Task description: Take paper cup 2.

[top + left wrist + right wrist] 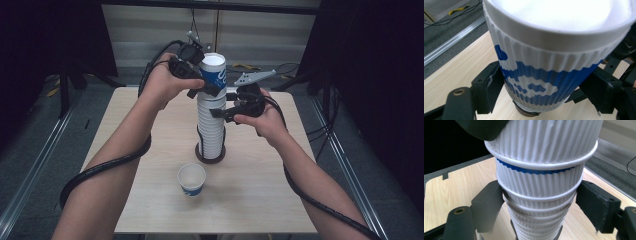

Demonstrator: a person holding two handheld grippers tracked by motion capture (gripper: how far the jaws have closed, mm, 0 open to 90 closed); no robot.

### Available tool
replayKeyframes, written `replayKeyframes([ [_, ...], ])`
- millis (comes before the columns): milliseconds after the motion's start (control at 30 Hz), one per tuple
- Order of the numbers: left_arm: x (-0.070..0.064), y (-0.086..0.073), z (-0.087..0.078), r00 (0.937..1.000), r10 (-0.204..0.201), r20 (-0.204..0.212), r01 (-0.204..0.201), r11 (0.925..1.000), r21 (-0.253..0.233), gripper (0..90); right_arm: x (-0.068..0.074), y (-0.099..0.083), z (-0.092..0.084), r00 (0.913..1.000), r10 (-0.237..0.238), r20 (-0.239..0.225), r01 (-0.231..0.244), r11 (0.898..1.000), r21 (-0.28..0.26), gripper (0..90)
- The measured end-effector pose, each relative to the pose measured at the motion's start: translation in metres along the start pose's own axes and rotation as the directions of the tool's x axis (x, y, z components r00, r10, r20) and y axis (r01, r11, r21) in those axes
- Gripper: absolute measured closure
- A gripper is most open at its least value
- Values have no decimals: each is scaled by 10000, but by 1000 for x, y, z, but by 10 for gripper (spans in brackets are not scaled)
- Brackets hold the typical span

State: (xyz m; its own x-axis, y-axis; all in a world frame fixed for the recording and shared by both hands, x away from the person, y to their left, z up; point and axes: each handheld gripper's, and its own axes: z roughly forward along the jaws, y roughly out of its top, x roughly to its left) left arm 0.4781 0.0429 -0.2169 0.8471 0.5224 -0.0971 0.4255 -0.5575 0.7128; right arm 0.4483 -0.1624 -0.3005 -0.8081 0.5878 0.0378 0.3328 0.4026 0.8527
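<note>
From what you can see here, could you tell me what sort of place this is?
Probably a lab or recording workspace, not a home: a bare wooden table between metal floor rails, loose cables on the floor, and black curtains at both sides.

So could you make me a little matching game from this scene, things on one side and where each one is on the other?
Things:
1. top cup
2. lone cup
3. right gripper
4. holder

Places:
A. at the foot of the stack, on the table
B. between the left gripper's jaws
C. standing apart, nearer the person
D. around the stack's middle

Pairs: 1-B, 2-C, 3-D, 4-A
</note>
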Motion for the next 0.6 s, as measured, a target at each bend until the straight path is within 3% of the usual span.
replayKeyframes([
  [133, 0, 0, -1, 10000, -6, 19, 6, 10000, -46, 225, 0, 0, 0, 10000, 23, -2, -23, 10000, -26, 217],
  [267, 1, 3, -8, 9996, -243, 144, 251, 9980, -572, 233, 1, 0, 0, 10000, 8, 28, -8, 10000, -5, 217],
  [400, 1, 4, -9, 9998, -165, 90, 168, 9993, -328, 233, 1, 0, 0, 10000, 6, 22, -6, 10000, 10, 216],
  [600, 0, 5, -10, 9997, -221, 79, 225, 9984, -524, 233, 1, -1, 0, 10000, 61, 43, -61, 10000, -60, 217],
])
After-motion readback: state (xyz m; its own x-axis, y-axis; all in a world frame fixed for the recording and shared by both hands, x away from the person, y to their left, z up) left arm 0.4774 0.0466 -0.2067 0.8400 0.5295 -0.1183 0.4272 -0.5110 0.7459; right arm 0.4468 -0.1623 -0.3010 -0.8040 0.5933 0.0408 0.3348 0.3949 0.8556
